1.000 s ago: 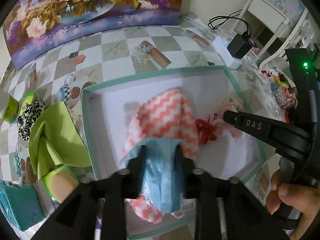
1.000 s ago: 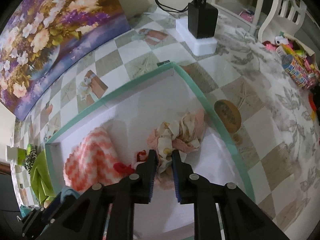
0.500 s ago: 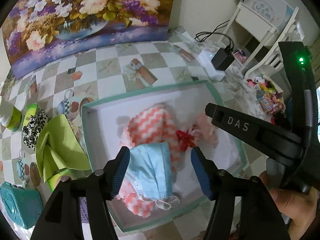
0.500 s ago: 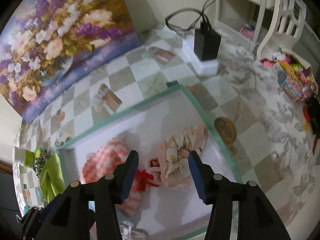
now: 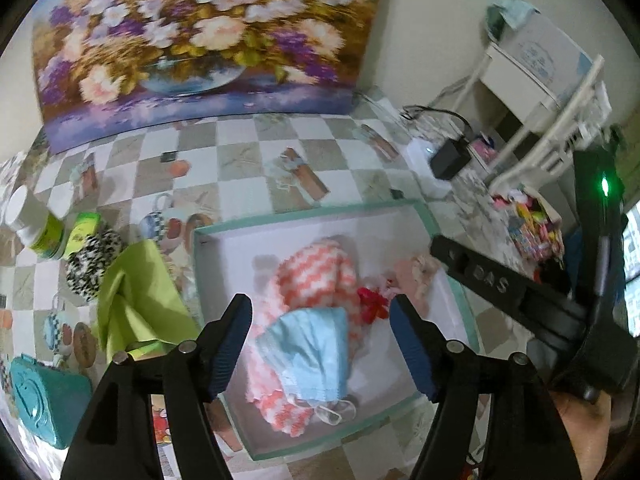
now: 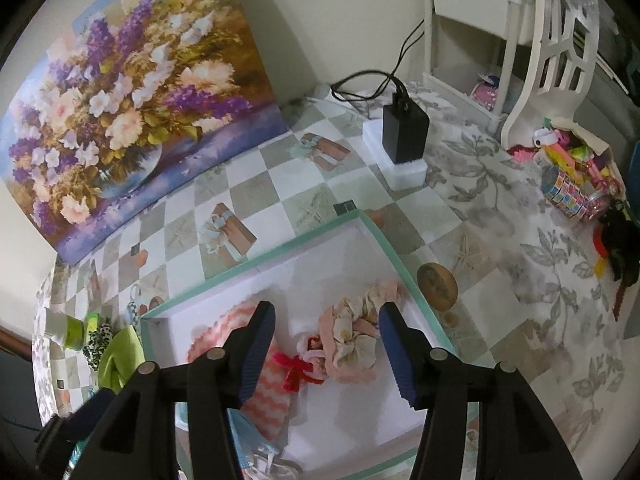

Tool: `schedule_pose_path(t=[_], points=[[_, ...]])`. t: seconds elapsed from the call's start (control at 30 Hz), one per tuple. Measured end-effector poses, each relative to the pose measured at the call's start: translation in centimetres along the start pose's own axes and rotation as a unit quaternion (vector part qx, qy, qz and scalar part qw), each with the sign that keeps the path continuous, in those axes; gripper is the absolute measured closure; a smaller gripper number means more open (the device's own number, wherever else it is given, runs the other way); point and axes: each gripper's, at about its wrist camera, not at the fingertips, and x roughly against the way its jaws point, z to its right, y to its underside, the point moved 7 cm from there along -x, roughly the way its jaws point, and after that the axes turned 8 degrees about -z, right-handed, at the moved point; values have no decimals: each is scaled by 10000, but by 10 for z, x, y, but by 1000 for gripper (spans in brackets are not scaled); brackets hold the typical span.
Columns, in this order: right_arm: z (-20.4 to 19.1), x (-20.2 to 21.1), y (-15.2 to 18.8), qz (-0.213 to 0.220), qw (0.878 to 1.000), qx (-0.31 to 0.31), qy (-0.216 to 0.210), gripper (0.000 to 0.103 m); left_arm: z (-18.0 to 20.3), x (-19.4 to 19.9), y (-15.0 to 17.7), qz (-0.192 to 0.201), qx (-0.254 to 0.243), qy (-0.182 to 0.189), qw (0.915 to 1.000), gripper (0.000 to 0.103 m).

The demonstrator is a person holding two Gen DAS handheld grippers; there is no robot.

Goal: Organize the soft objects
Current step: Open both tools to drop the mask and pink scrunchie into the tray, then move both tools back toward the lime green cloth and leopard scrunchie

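A white box with a teal rim (image 5: 316,213) (image 6: 320,233) holds an orange-and-white zigzag cloth (image 5: 316,268) (image 6: 268,392), a blue face mask (image 5: 310,354) lying on it, a red bow (image 5: 372,304) (image 6: 294,370) and a pale floral scrunchie (image 6: 354,336) (image 5: 416,276). My left gripper (image 5: 320,344) is open and empty, raised above the mask. My right gripper (image 6: 326,354) is open and empty, raised above the scrunchie; its body shows in the left wrist view (image 5: 500,284). A lime-green cloth (image 5: 136,292) (image 6: 120,360) and a black-and-white scrunchie (image 5: 92,260) lie left of the box.
A floral painting (image 5: 192,40) leans on the wall behind. A green-and-white jar (image 5: 36,224) and a teal case (image 5: 44,396) stand at the left. A black charger on a white power strip (image 6: 402,140), a white shelf (image 6: 500,40) and colourful craft items (image 6: 576,176) are at the right.
Both grippers opened: the left let go of the blue mask, the right of the floral scrunchie. Both have drawn back and up from the box.
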Motion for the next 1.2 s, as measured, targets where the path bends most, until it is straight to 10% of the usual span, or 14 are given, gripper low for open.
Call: schedule_pose_path(t=[0.6,1.2], points=[[-19,-23,11,-260,9989,377,49,0,-113,8,-7,410,1480,-713,9856,2],[-53,-8,10,36,9975,698,-38,0,-201,51,1,742,2247,-1180,9644,0]])
